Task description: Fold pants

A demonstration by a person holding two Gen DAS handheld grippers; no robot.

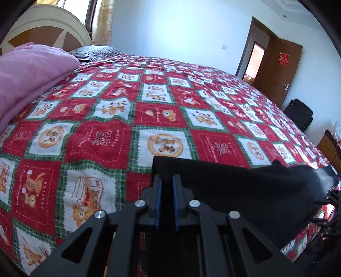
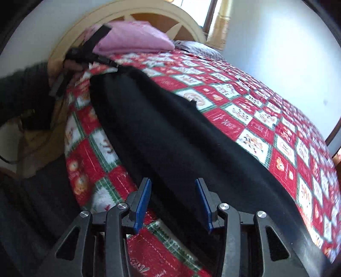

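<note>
The black pants (image 2: 162,127) lie stretched along the near edge of the bed, over a red, white and green checked bedspread (image 1: 162,110). My left gripper (image 1: 167,178) is shut on one corner of the pants (image 1: 234,189), and the cloth runs up between its blue pads. In the right wrist view the left gripper (image 2: 85,56) shows at the far end of the pants, beside a dark sleeve (image 2: 23,95). My right gripper (image 2: 173,187) hangs open just above the near end of the pants. Its blue pads (image 2: 143,198) stand wide apart, with the cloth beneath the gap.
A folded pink blanket (image 1: 27,76) and a striped pillow (image 1: 96,52) lie by the cream headboard (image 2: 127,12). Past the bed's far side are an open brown door (image 1: 279,70), a black bag (image 1: 298,113) and a wooden cabinet (image 1: 330,147).
</note>
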